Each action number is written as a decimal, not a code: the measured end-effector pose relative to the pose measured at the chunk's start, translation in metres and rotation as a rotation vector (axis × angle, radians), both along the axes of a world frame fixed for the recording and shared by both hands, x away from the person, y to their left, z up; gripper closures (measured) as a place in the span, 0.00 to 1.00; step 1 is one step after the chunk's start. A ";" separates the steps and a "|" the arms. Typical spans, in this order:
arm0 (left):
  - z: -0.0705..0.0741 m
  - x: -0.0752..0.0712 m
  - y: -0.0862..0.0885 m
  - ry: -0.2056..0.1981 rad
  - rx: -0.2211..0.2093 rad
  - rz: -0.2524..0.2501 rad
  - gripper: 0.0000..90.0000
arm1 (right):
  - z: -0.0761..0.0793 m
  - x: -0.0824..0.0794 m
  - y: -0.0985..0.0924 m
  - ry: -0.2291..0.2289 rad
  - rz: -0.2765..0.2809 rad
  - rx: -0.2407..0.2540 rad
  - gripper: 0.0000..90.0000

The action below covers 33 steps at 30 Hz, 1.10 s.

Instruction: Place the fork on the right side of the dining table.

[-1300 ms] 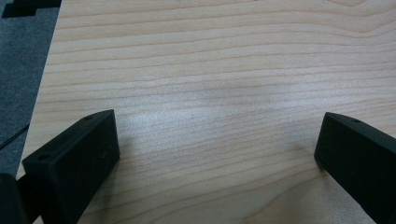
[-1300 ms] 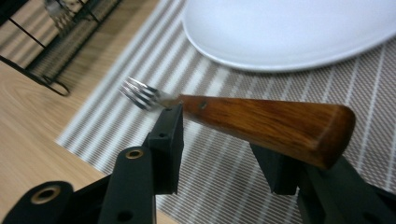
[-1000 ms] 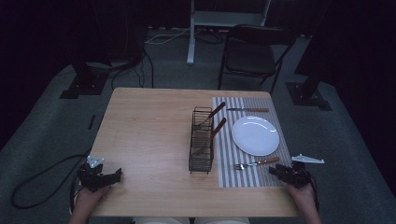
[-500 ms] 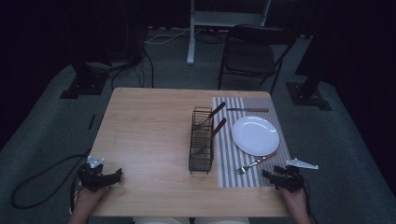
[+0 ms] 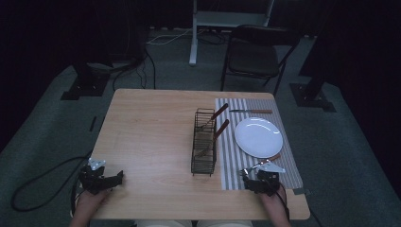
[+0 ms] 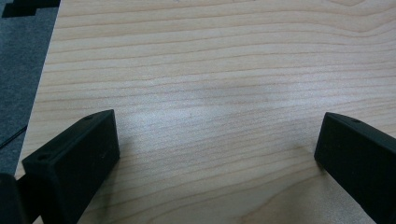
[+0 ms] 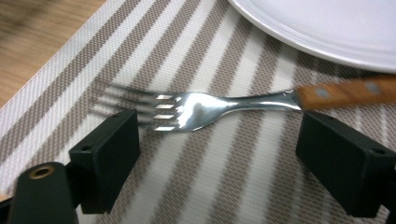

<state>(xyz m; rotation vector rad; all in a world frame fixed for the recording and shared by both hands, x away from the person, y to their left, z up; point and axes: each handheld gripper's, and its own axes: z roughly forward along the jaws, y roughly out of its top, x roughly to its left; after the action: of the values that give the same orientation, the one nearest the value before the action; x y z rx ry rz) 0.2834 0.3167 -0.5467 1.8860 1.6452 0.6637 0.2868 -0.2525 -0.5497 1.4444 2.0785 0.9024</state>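
While straddling the fork [image 7: 205, 106] with fingers [image 7: 105, 156] spread wide and gripping nothing, right gripper [image 5: 259, 179] low over the striped placemat [image 5: 231, 163]. Likely to skid the fork sideways if closed across the slick steel neck; likely to snag the mat weave if dropped too deep. Fork flat on the mat, shiny tines toward 9 o'clock, wooden riveted handle toward 3 o'clock, just beside the white plate [image 5: 258, 137] rim at 12 o'clock. Left gripper [image 5: 100, 178] wide open too, empty, over bare table [image 6: 210, 70]. Farther off at 11 o'clock, wire basket [image 5: 204, 141] with two wooden-handled pieces.
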 end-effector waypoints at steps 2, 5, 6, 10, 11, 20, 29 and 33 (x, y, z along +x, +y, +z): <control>0.000 0.000 0.000 0.000 0.000 0.000 0.00 | 0.001 0.003 0.010 0.007 -0.043 -0.002 0.15; 0.000 0.000 0.000 0.000 0.000 0.000 0.00 | 0.002 0.007 0.016 0.017 -0.064 -0.004 0.15; 0.000 0.000 0.000 0.000 0.000 0.001 0.00 | 0.002 0.009 0.018 0.014 -0.079 0.001 0.15; 0.000 0.000 0.000 0.000 0.000 0.001 0.00 | 0.001 0.019 0.027 0.011 -0.122 0.005 0.15; 0.000 0.000 0.000 0.000 0.000 0.001 0.00 | 0.001 0.019 0.027 0.011 -0.122 0.005 0.15; 0.000 0.000 0.000 0.000 0.000 0.001 0.00 | 0.004 0.011 0.014 -0.004 -0.119 0.039 0.15; 0.000 0.000 0.000 0.000 0.000 0.000 0.00 | 0.007 -0.008 -0.023 -0.024 -0.159 0.053 0.15; 0.000 0.000 0.000 0.000 0.000 0.000 0.00 | 0.004 -0.015 -0.035 -0.015 -0.175 0.035 0.15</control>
<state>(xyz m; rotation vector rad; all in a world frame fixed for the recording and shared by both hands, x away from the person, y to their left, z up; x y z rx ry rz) 0.2834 0.3168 -0.5467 1.8863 1.6451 0.6639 0.2716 -0.2872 -0.5455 1.6041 1.8991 0.8803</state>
